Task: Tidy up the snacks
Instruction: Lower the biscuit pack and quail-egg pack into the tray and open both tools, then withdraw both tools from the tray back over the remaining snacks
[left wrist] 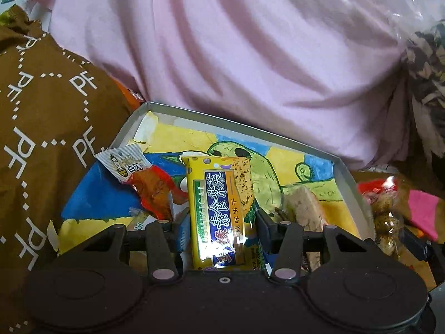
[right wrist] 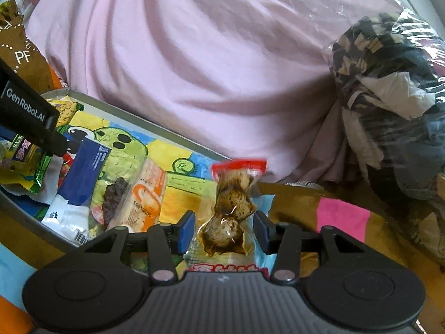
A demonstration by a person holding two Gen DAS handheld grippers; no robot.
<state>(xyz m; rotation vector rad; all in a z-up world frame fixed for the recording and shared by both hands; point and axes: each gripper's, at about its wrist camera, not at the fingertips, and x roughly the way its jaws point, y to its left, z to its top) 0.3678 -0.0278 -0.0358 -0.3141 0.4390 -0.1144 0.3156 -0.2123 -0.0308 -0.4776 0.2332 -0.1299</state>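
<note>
Nearest to us, the left hand-held gripper (left wrist: 222, 222) has a yellow biscuit packet (left wrist: 215, 211) between its blue pads; the packet lies lengthwise over the tray (left wrist: 345, 175), and we cannot tell whether the pads press on it. Left of it in the tray lies a red-and-white snack pouch (left wrist: 139, 179), and to its right a pale wrapped bar (left wrist: 303, 208). A brown printed bag (left wrist: 41, 128) sits left of the tray, pink cloth (left wrist: 236, 55) behind it.

From the right wrist view, the right hand-held gripper (right wrist: 224, 229) has a clear pouch of braised eggs (right wrist: 230, 206) between its pads with a gap on both sides, so its jaws stand open. That pouch stands by the tray's right edge. Inside the tray we see a blue-and-white packet (right wrist: 80, 178) and an orange-printed packet (right wrist: 144, 194)
</note>
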